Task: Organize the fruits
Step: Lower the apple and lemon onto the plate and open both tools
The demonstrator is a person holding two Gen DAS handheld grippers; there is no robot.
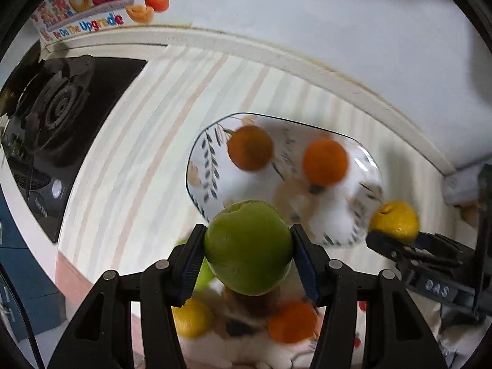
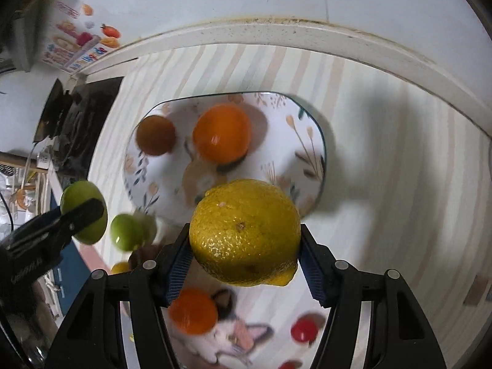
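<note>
My left gripper [image 1: 248, 250] is shut on a green apple [image 1: 248, 247], held above the near edge of a leaf-patterned plate [image 1: 203, 166]. My right gripper [image 2: 245, 247] is shut on a yellow citrus fruit [image 2: 245, 232], held above the same plate [image 2: 307, 141]. Two orange fruits [image 1: 250, 147] [image 1: 325, 162] lie on the plate; they also show in the right wrist view [image 2: 156, 135] [image 2: 222, 133]. Below the grippers, loose fruit lies on a cat-print cloth: an orange [image 2: 193, 311], a second green apple [image 2: 127, 232], a yellow fruit [image 1: 190, 318] and a red one [image 2: 304, 329].
A black gas stove [image 1: 58, 113] stands to the left on the striped counter [image 1: 129, 153]. A white wall ledge [image 1: 307, 58] runs behind the plate. A colourful sticker [image 1: 92, 3] is on the wall at far left.
</note>
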